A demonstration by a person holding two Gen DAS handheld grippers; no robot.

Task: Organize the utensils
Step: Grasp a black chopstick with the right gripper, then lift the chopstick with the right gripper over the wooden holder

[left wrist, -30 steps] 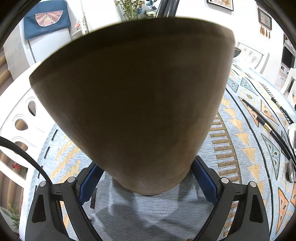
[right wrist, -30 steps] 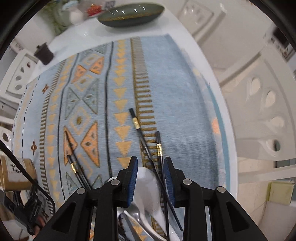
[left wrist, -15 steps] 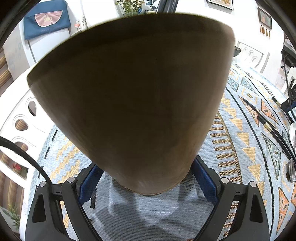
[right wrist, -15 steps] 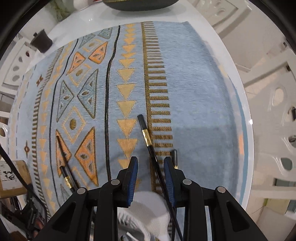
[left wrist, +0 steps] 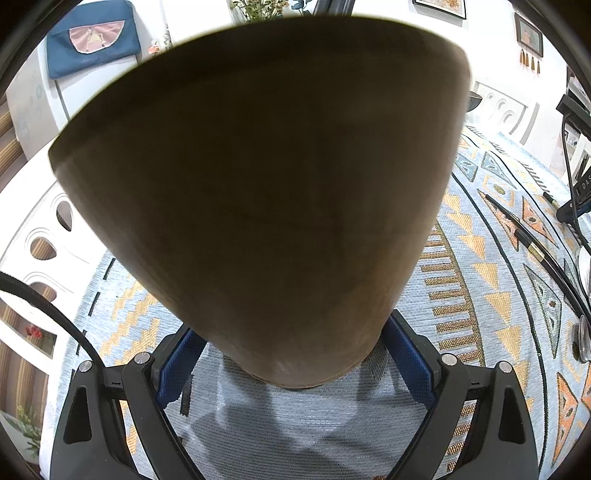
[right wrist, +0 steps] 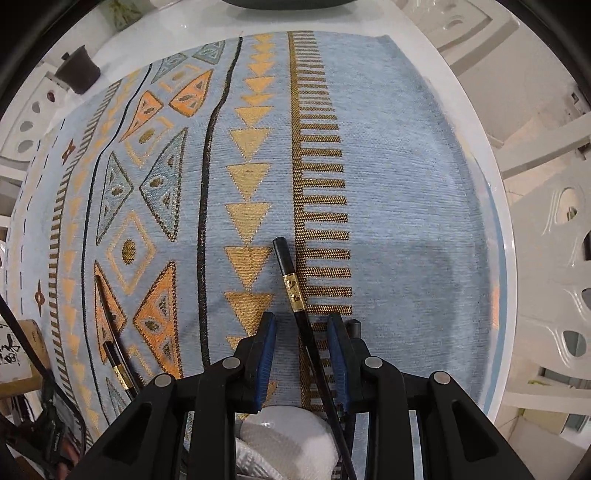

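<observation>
Down dropped the right tongs [right wrist: 301,347], closing astride a slim, slippery chopstick [right wrist: 291,284]—grip mid-shaft—while left tongs [left wrist: 295,354] clamped the cup [left wrist: 258,184].

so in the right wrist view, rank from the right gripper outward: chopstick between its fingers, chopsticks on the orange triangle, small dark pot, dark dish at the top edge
1. Chopstick: between the closing fingers of the right gripper, not yet pinched.
2. Chopsticks on the orange triangle: low left on the cloth.
3. Small dark pot: upper left, on the white table.
4. Dark dish: top edge, past the cloth's far end.
</observation>
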